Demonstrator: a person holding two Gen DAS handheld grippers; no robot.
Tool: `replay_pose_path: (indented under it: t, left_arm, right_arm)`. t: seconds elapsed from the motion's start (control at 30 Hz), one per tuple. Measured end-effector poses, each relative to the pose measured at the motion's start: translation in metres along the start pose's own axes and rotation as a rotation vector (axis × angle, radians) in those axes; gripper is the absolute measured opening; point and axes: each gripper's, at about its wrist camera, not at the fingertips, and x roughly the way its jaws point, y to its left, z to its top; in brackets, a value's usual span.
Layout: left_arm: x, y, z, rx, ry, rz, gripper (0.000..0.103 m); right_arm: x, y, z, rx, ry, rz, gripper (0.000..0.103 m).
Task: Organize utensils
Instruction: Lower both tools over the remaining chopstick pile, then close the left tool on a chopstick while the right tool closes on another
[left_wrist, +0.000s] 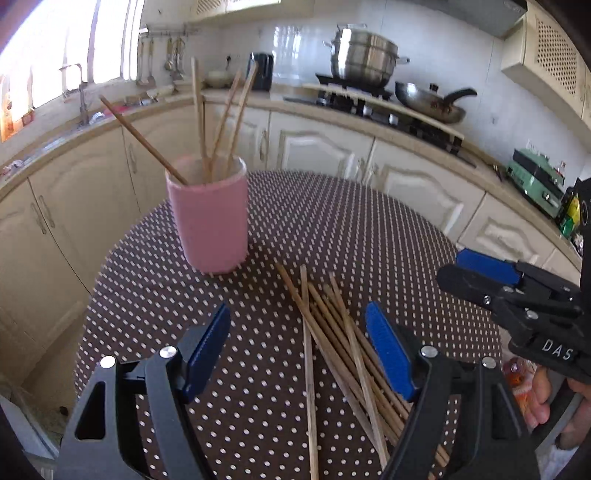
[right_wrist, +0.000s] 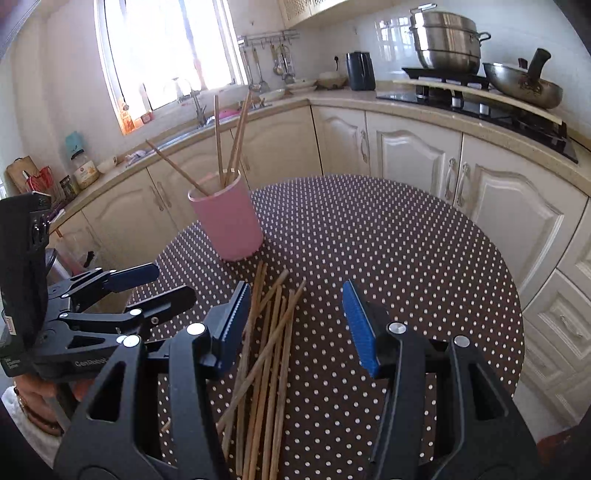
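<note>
Left wrist view: the left gripper (left_wrist: 299, 347) hangs over the dotted table (left_wrist: 388, 236) with its jaws spread wide and nothing clamped, the loose chopsticks (left_wrist: 332, 325) lying on the cloth between and under the blue pads, toward the near edge. The pink cup (left_wrist: 208, 218) stands further back, nearer the left edge, with four chopsticks leaning in it. The right gripper (left_wrist: 448, 266) pokes in from the right, also empty. Right wrist view: the right gripper's jaws sit partly open above the same pile, gripping nothing; the sticks fan out near its left pad. The cup sits beyond the pile, close to the table's far left edge.
</note>
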Motion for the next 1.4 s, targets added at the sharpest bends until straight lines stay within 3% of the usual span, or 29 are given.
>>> replay_pose_path:
  t: [0.1,0.23,0.53,0.7,0.77,0.83,0.93,1.03,1.4]
  left_arm:
    - [0.014,-0.002,-0.004,0.004,0.061,0.003,0.074]
    - [0.034,-0.002,-0.013,0.009,0.157,-0.014,0.053]
    - [0.061,-0.009,-0.029,0.063,0.239,0.01,0.052]
    - [0.073,-0.013,-0.03,0.066,0.255,0.026,0.046]
    - [0.077,-0.012,-0.029,0.056,0.258,0.034,0.037]
    - [0.081,-0.01,-0.029,0.06,0.262,0.067,0.019]
    - [0.081,-0.001,-0.029,0.029,0.265,0.077,0.01]
    - [0.08,0.007,-0.03,-0.005,0.268,0.066,0.009]
    - [0.052,0.034,-0.049,-0.067,0.274,0.157,0.009]
  right_arm:
    - [0.006,-0.003,-0.007,-0.001,0.037,-0.003,0.052]
    - [0.016,-0.005,-0.015,0.006,0.079,-0.002,0.052]
    - [0.033,-0.015,-0.024,0.027,0.135,0.011,0.052]
    - [0.039,-0.015,-0.027,0.033,0.159,0.022,0.052]
    - [0.042,-0.014,-0.028,0.035,0.171,0.03,0.052]
    - [0.046,-0.012,-0.029,0.036,0.187,0.037,0.052]
    - [0.052,-0.007,-0.031,0.031,0.214,0.039,0.051]
    - [0.06,-0.002,-0.033,0.026,0.244,0.039,0.051]
    - [0.081,0.01,-0.033,0.005,0.304,0.023,0.051]
